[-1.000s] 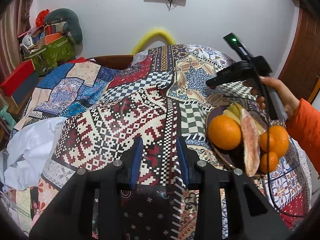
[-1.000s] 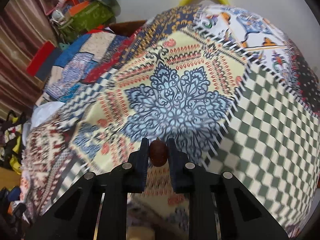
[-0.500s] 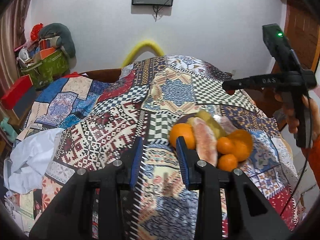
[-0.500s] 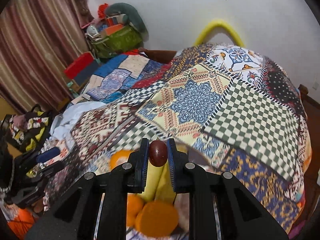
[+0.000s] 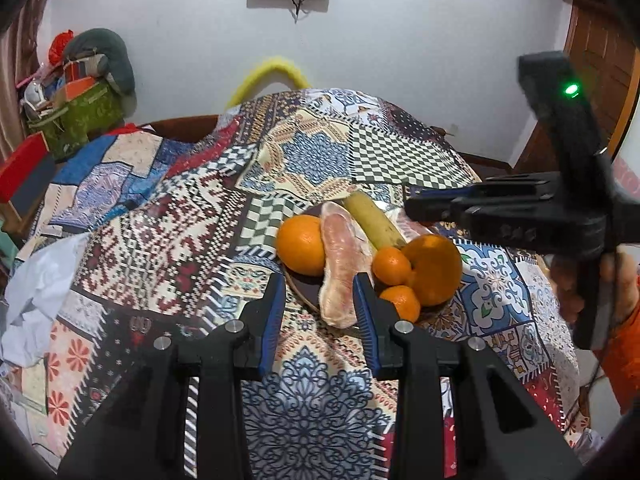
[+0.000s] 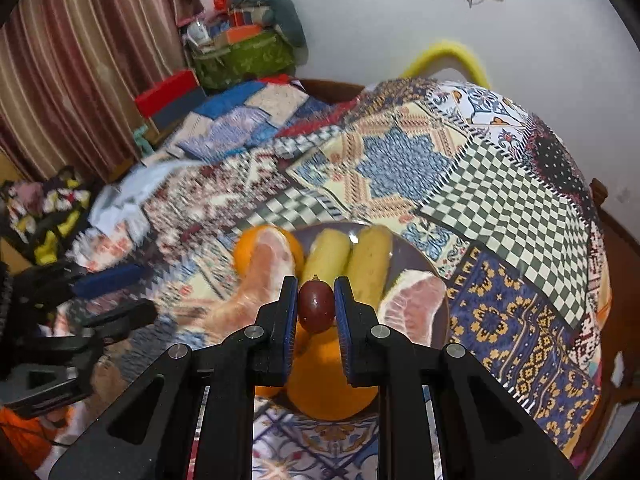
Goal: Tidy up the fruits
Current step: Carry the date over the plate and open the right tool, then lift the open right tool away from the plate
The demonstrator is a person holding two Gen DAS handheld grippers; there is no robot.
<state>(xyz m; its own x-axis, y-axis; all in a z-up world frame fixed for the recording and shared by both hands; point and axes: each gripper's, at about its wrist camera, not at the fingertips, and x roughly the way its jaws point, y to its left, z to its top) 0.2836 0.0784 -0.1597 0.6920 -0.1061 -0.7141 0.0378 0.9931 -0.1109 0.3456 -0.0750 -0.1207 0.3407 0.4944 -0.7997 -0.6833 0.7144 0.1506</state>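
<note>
Right gripper (image 6: pixel 316 307): fingers clamped on a dark red grape (image 6: pixel 316 307), held above the plate (image 6: pixel 416 258).
Left gripper (image 5: pixel 320 304): fingers narrowly apart with nothing between them, poised over the near rim of the plate.
Plate: sat on the patchwork quilt (image 5: pixel 168 240) covering the bed, carrying oranges (image 5: pixel 301 245), bananas (image 6: pixel 370 258) and pomelo segments (image 5: pixel 340 264).
Person: a hand (image 5: pixel 592 284) gripped the right gripper's handle.

Each hand-held gripper (image 5: pixel 320 312) (image 6: pixel 316 312) is black plastic with blue ribbed pads and silver screws. The right one shows a green light. The sleeve (image 5: pixel 624 360) is orange.
</note>
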